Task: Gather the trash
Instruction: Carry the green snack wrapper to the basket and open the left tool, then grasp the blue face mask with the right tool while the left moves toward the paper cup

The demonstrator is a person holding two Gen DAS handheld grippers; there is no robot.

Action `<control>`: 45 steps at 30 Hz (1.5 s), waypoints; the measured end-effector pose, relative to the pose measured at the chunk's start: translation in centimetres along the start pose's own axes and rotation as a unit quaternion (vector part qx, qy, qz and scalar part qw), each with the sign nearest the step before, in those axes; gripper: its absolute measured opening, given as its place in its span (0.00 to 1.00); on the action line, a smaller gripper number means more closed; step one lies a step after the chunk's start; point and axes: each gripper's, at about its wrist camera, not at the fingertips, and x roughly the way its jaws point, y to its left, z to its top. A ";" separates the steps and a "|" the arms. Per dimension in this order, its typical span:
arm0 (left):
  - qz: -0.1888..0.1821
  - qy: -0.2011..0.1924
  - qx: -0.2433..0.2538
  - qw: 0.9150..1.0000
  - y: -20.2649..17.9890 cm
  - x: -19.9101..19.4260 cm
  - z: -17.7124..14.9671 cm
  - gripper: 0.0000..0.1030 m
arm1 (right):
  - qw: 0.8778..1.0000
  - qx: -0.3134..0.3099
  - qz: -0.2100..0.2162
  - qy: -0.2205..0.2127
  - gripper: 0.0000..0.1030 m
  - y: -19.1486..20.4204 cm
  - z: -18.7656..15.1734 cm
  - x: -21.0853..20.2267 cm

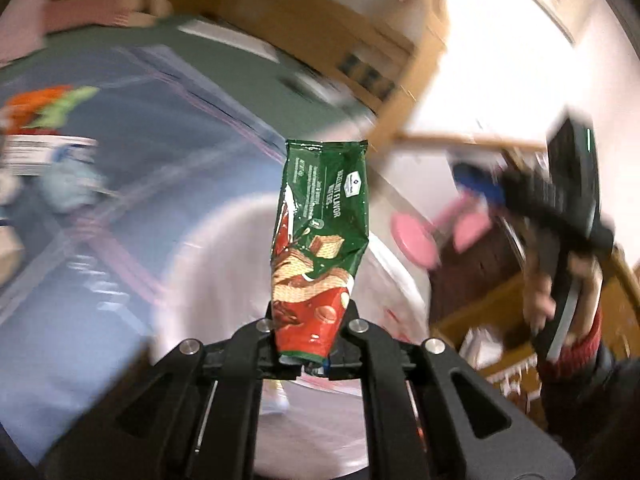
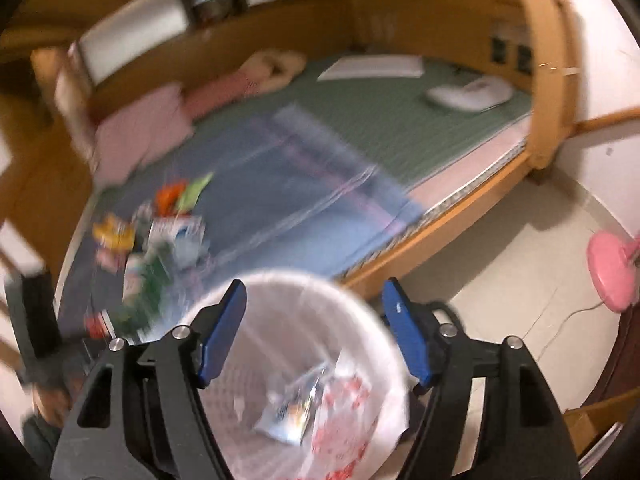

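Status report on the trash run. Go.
Left gripper shut on green wafer wrapper. Right gripper open, empty, over white bin; wrappers already inside. More trash on the bed. Nothing blocking the bin.

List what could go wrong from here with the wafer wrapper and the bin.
1. The left gripper pinches only the bottom edge of the green wafer wrapper; it could slip out mid-swing, short of the white bin.
2. The right gripper hangs open over the bin, so the two grippers might collide there.
3. More wrappers lie at the bed's edge; a careless pass may knock them off.
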 end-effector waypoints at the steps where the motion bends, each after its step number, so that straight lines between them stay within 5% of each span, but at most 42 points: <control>1: -0.004 0.013 0.013 1.000 -1.0 1.1 -0.4 0.07 | 1.000 0.008 -0.002 -0.006 0.68 -0.3 0.4 0.1; 4: 0.005 0.046 0.049 0.998 -2.7 3.9 -1.3 0.15 | 1.000 0.017 0.005 0.000 0.68 0.1 1.0 0.9; 6: 0.008 0.050 0.049 0.997 -2.8 4.2 -1.4 0.65 | 1.000 0.016 0.013 0.004 0.68 0.9 0.9 1.4; 8: 0.020 0.021 0.040 0.999 -2.6 3.1 -1.3 0.83 | 1.000 0.012 0.017 0.001 0.68 1.0 0.9 1.3; 11: 0.029 -0.030 0.015 0.999 -0.8 -0.1 -0.4 0.84 | 0.999 0.016 0.028 -0.015 0.68 1.6 1.2 0.8; 14: 0.085 -0.089 -0.041 0.992 3.4 -4.8 0.6 0.84 | 0.999 0.022 0.035 -0.023 0.71 2.9 1.4 0.5; 17: 0.209 -0.116 -0.099 0.966 7.9 -8.8 1.0 0.84 | 0.999 0.013 0.041 -0.011 0.72 4.5 1.8 1.4; 18: 0.273 -0.129 -0.124 0.945 9.9 -10.7 0.8 0.84 | 0.999 0.004 0.042 -0.004 0.72 5.5 1.8 2.1; 20: 0.331 -0.144 -0.153 0.920 12.6 -13.1 0.5 0.84 | 0.999 -0.014 0.046 0.010 0.72 7.5 1.6 3.2; 21: 0.367 -0.146 -0.182 0.900 14.4 -14.6 0.0 0.84 | 0.998 -0.027 0.050 0.020 0.72 8.8 1.4 4.1; 26: 0.442 -0.117 -0.284 0.843 20.3 -19.0 -2.7 0.86 | 0.993 -0.066 0.080 0.063 0.72 15.1 0.8 9.2; 33: 0.427 -0.149 -0.377 0.808 23.6 -26.2 -6.5 0.87 | 0.975 -0.113 0.137 0.131 0.72 27.7 -1.0 18.8; 38: 0.410 -0.164 -0.444 0.780 25.6 -28.7 -9.2 0.87 | 0.965 -0.178 0.121 0.147 0.72 37.2 -3.0 24.3; 43: 0.397 -0.153 -0.443 0.789 26.2 -28.3 -10.1 0.87 | 0.957 -0.217 0.045 0.189 0.72 40.6 -4.6 29.6; 45: 0.398 -0.156 -0.443 0.788 26.2 -28.5 -10.2 0.88 | 0.954 -0.204 0.050 0.213 0.65 40.7 -5.1 30.8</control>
